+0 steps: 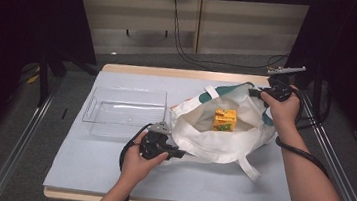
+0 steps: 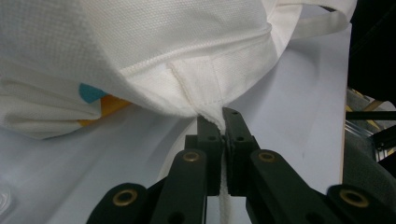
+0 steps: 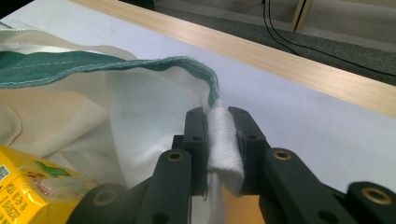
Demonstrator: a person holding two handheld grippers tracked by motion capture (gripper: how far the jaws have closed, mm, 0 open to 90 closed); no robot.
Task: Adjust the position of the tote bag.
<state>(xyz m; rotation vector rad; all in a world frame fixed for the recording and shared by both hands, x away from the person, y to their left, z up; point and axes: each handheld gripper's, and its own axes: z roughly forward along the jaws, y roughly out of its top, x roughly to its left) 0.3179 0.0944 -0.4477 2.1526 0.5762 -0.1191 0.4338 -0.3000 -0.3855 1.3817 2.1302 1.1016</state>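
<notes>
With the left gripper clamped on the near rim of the white bag at mid-bench and the right gripper pinching its far rim, uneven tension could slip the fabric free, collapsing the mouth over the yellow carton.

We note a clear plastic bin standing empty and upright on the left half of the worktop, resting on the pale sheet that covers most of the wooden top. We see the bare wood edge along the far side, grey carpeted floor beyond it, and black cables trailing down the far wall and across that floor. Metal rails run along both sides of the worktop, with dark curtains behind them.
</notes>
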